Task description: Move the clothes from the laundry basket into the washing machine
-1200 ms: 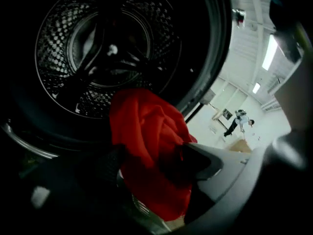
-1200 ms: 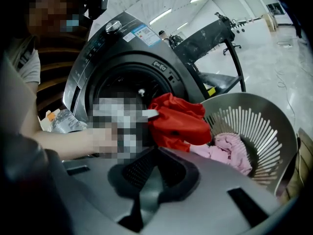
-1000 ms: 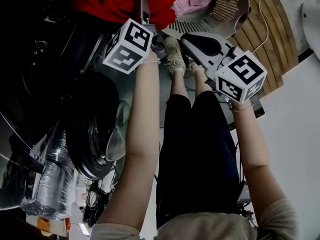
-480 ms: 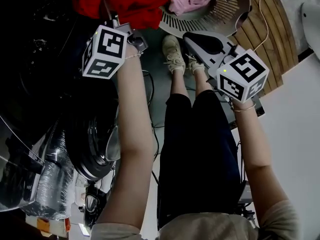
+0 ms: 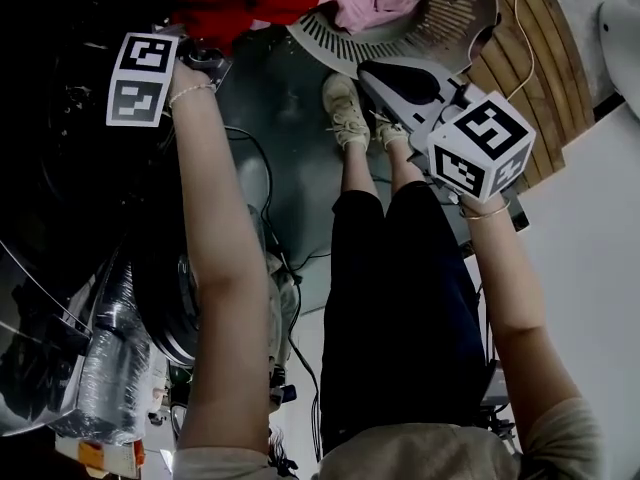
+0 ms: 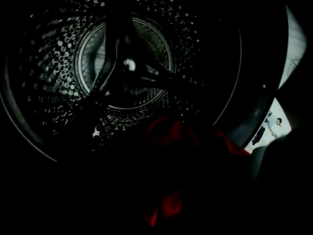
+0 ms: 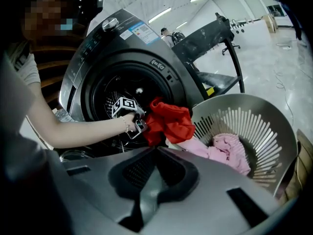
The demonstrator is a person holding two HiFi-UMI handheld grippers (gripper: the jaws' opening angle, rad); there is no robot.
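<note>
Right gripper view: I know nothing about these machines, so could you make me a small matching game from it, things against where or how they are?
Things:
1. red garment
2. pink garment
3. right claw
4. laundry basket

Place or state:
A. shut, nothing in it
B. lying inside the basket
C. hanging at the mouth of the washing machine
D. pale slotted walls, standing beside the washing machine

Pairs: 1-C, 2-B, 3-A, 4-D

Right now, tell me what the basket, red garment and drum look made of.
Basket: probably matte grey plastic, going by the moulded slats. Red garment: soft fabric, matte, crumpled into folds. Drum: likely polished steel, given the glinting perforations.
</note>
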